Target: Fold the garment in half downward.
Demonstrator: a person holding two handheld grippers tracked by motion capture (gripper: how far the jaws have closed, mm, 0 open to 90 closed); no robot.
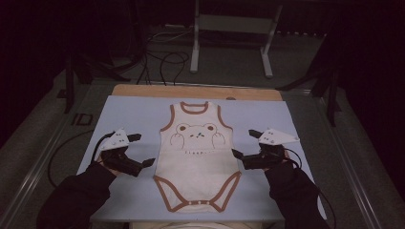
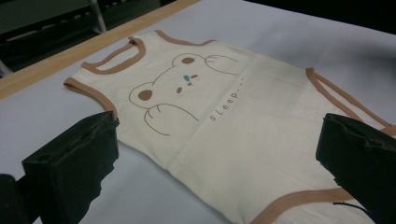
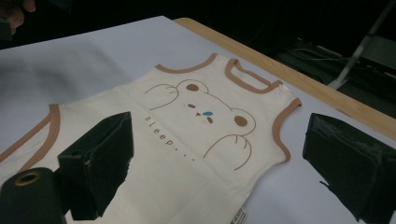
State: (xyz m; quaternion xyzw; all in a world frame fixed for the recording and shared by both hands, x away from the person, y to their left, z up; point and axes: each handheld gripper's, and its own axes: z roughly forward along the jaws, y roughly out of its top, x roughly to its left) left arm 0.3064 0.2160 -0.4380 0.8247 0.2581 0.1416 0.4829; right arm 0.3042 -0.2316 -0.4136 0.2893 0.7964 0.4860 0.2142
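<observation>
A cream baby bodysuit [image 1: 197, 157] with brown trim, a bear print and the word "sleep" lies flat, front up, in the middle of the light blue mat [image 1: 129, 114]. Its neck points away from me. My left gripper [image 1: 144, 149] stands open just off the bodysuit's left side edge. My right gripper [image 1: 242, 143] stands open just off its right side edge. In the left gripper view the bodysuit [image 2: 219, 116] spreads beyond the wide-apart jaws of the left gripper [image 2: 217, 161]. The right gripper view shows the bodysuit [image 3: 196, 140] beyond the right gripper [image 3: 219, 156], also open.
The mat covers a wooden table whose far edge [image 1: 191, 90] shows as a tan strip. Behind it on the floor are a metal stand's legs [image 1: 195, 57] and loose cables [image 1: 165, 62]. Bare mat lies on both sides of the garment.
</observation>
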